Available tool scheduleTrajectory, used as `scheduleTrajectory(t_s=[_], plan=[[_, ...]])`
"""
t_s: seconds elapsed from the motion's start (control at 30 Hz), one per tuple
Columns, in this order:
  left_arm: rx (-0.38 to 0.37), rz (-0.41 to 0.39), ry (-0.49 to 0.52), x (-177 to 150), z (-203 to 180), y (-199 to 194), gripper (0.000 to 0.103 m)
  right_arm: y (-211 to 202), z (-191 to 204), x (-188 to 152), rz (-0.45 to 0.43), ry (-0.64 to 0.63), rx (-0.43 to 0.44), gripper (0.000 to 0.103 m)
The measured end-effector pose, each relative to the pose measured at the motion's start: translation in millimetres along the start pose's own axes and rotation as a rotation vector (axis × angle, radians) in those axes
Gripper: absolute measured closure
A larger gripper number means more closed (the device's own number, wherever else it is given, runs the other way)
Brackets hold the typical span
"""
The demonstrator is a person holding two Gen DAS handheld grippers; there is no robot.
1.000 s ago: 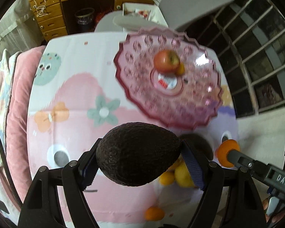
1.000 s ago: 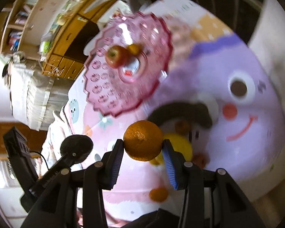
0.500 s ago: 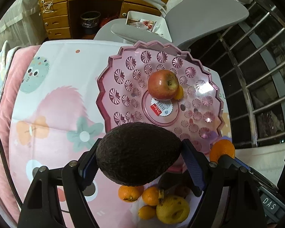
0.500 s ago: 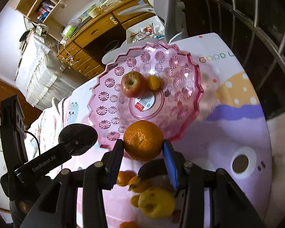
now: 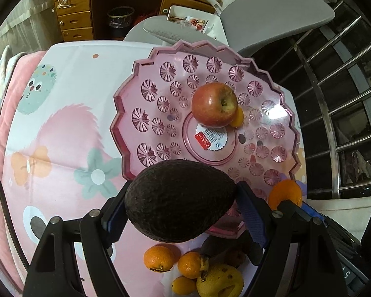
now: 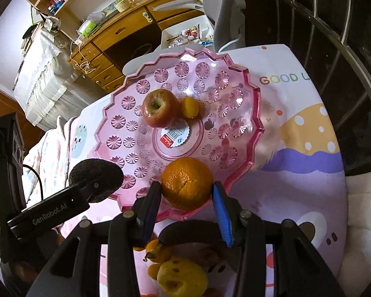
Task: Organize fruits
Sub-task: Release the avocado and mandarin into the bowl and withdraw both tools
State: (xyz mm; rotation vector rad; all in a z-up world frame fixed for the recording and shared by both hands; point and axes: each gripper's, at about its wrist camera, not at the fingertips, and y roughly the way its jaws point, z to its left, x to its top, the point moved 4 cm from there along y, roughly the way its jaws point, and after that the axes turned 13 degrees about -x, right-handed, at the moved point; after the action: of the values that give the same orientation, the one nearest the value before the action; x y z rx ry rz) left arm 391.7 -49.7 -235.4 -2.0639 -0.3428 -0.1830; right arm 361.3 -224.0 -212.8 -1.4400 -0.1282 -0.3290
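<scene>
fruit plate (image 6: 244, 153), "good" lettering (image 6: 278, 79) right wrist only

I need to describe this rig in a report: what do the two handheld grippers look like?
Both are matte black plastic with silver screws. Left gripper and right gripper carry ribbed blue pads on the fingers. The left one's side reads "GenRobot.AI" in white; a thin black cable runs behind it.

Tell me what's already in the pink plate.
In the pink plate: a red apple touching a small yellow-orange citrus, plus a barcode sticker. The held orange and avocado hide its near rim.
</scene>
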Motion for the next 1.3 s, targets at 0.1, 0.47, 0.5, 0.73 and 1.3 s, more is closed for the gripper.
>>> scheduleTrajectory(t_s=[0.1, 0.47, 0.5, 0.73, 1.3], plan=[[-0.026, -0.045, 0.015, 4.6, -4.9, -7.8, 0.011, -1.2, -2.8, 0.9, -0.014, 0.015, 0.000, 0.059], [-0.024, -0.096, -0.003, -1.9, -0.6, -38.6, 0.010, -22.3, 7.6, -4.9, -0.066, -0.009, 0.014, 0.056], [-0.024, -0.097, -0.009, -5.4, 1.4, -42.1, 0.010, -25.2, 8.3, -7.2, -0.067, -0.007, 0.012, 0.056], [-0.052, -0.110, -0.019, -32.9, 13.4, -68.6, 0.010, -43.6, 9.2, -26.1, -0.092, 0.011, -0.018, 0.056], [-0.098, -0.071, 0.012, -134.1, 56.2, -135.1, 0.010, -91.7, 13.9, -139.7, -0.141, 0.084, -0.085, 0.054]])
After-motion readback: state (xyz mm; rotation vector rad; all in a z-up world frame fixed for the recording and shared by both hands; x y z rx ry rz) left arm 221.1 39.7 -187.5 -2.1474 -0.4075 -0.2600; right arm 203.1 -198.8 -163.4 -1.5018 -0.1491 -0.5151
